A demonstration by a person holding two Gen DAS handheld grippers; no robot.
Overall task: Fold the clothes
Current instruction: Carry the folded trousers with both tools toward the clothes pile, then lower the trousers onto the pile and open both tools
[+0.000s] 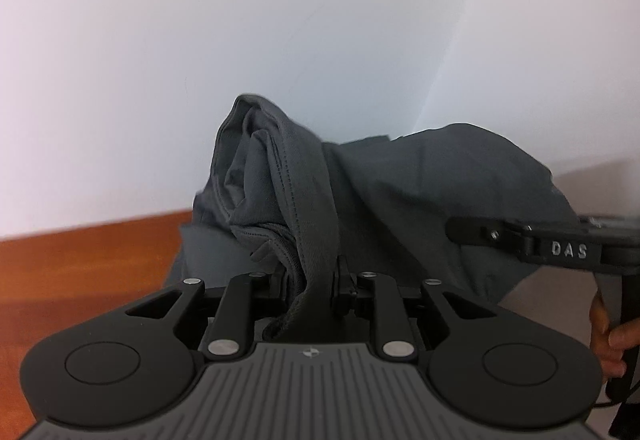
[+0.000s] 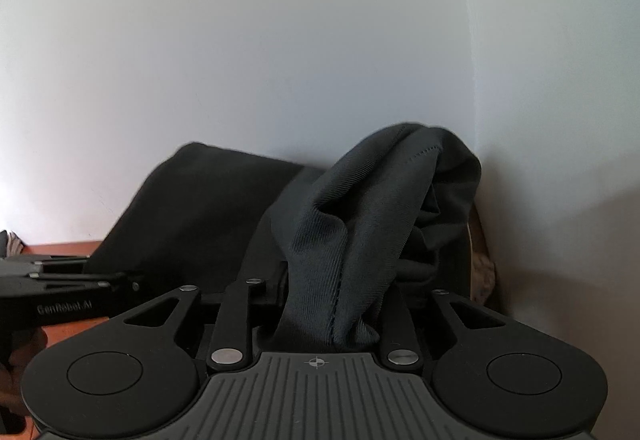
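Close wrist views, shared garment (image 1: 400, 192)

Soft daylight, fisheye-bent edges, slightly blurred cloth.

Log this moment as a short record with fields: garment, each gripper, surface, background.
garment: dark grey garment, bunched and draped, spanning both grippers
left gripper: fabric bunched between its jaws, apparently gripped
right gripper: a fold of the same fabric between its jaws, apparently gripped
hand: partly visible at the right edge of the left wrist view, holding the right gripper's handle
surface: reddish-brown wooden table beneath the cloth
background: plain white wall
fold state: not yet flat or folded
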